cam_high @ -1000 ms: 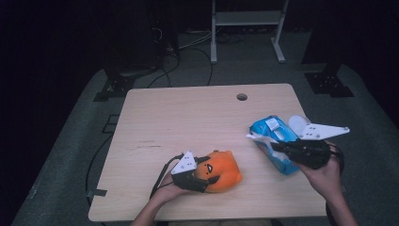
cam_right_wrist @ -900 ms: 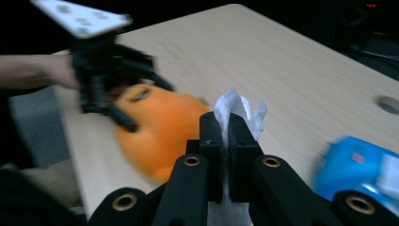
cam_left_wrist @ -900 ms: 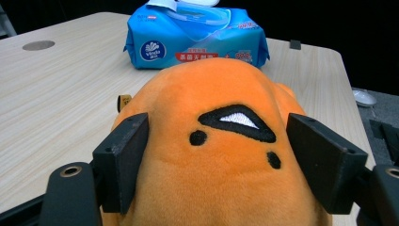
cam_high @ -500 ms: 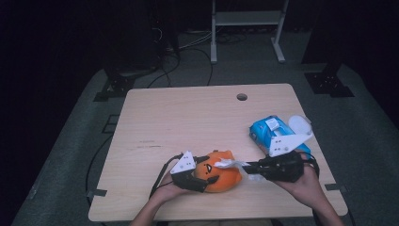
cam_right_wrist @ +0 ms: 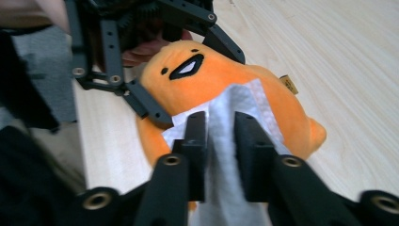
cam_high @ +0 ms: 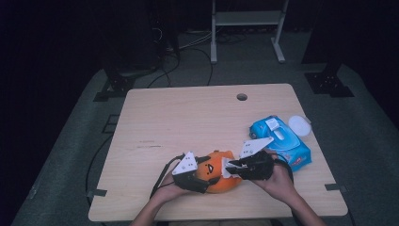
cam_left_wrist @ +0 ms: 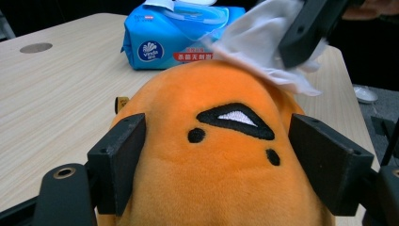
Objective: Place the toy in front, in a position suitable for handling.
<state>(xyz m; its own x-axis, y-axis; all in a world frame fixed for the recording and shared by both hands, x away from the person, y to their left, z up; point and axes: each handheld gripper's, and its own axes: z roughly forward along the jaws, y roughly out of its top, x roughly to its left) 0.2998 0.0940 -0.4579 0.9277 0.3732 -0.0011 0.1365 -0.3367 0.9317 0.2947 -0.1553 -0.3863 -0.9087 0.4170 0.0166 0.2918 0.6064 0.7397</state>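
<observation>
High view: near the counter's [cam_high: 155, 113] front edge the left gripper [cam_high: 200, 176] clasps the orange plush [cam_high: 217, 172], while the right gripper [cam_high: 234, 167] has swung over from the wipes pack [cam_high: 282, 141] by the right edge.

Left gripper view: jaws pinch the plush's sides.

Right gripper view: jaws clench a white wipe [cam_right_wrist: 235, 113] now touching the plush, so wiping can begin.

You have 1 orange plush toy [cam_high: 217, 172] with a black embroidered mouth and 2 dot eyes lying at the near edge, right of centre. 1 white wipe [cam_right_wrist: 235, 113] is draped flat against its right side, touching the fabric.
</observation>
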